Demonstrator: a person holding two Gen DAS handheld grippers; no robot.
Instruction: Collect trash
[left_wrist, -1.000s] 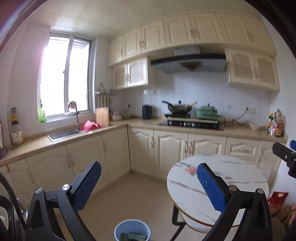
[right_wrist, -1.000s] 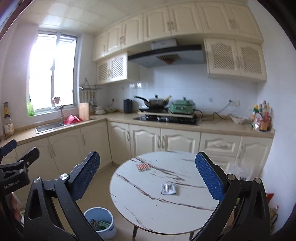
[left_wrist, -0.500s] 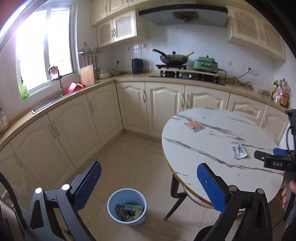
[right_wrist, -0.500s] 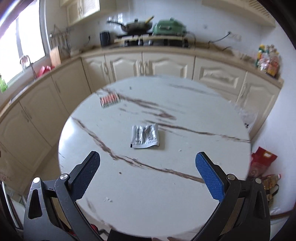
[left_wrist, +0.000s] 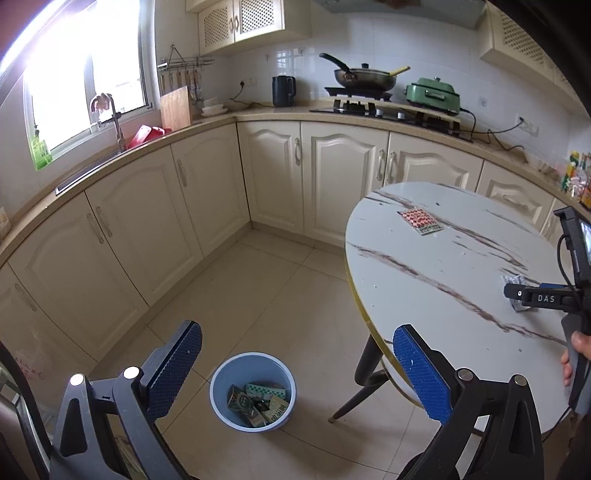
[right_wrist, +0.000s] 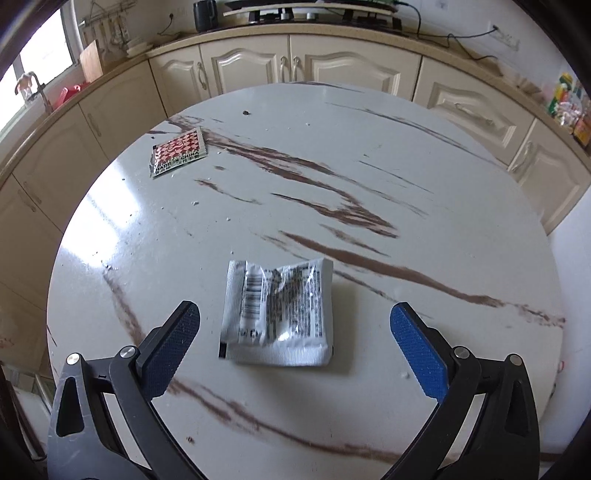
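- Right gripper (right_wrist: 294, 341) — jaws wide, empty, poised over the round table (right_wrist: 461, 206).
- Silver wrapper (right_wrist: 277, 314) — flat on the table, lower centre of frame, between the fingers; long axis seemingly across the gap. Right hand nearer.
- Red-checked packet (right_wrist: 178, 152) — upper left, well apart.
- Left gripper (left_wrist: 297, 363) — wide, empty, above the blue bin (left_wrist: 221, 380).

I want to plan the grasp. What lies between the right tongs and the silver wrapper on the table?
Nothing: in the right wrist view, the open right tongs straddle the silver wrapper, with only bare marble table on each side.
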